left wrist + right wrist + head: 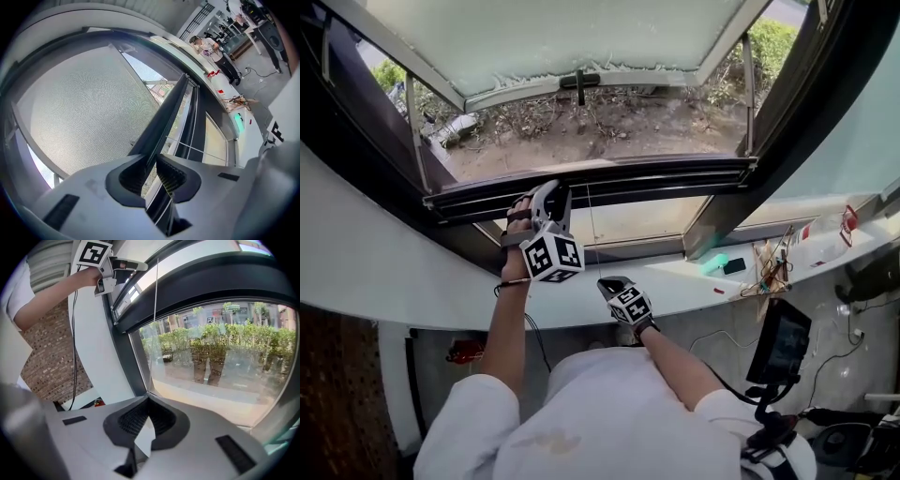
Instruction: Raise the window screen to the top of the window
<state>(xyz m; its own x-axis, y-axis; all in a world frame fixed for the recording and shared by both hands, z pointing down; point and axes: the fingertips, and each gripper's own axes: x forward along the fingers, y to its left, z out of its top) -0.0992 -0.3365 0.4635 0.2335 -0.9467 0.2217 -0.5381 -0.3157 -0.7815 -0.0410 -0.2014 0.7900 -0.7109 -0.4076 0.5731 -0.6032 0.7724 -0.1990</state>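
Woven window-screen mesh point(84, 108): was pale grey, fine grid.
Slim screen bar point(164, 112): was black.
Plastic left gripper point(151, 163): was light grey; pads point(171, 177) black, ribbed.
Square-marker cube point(551, 256): showed black squares on white.
Brick wall point(47, 366): was speckled brown.

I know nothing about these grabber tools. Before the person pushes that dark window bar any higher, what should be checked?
1. Left gripper on the dark rail: ok. Its jaws stand on either side of the rail's edge.
2. Grip firm enough to push: cannot tell.
3. Right gripper free to help: ok. Its jaws are together with nothing between them, and it is low by the sill.
4. Thin cord clear of both grippers: ok. It hangs beside the left one without touching it.
5. Rail at the top of the window: not ok. An open section shows above the rail.
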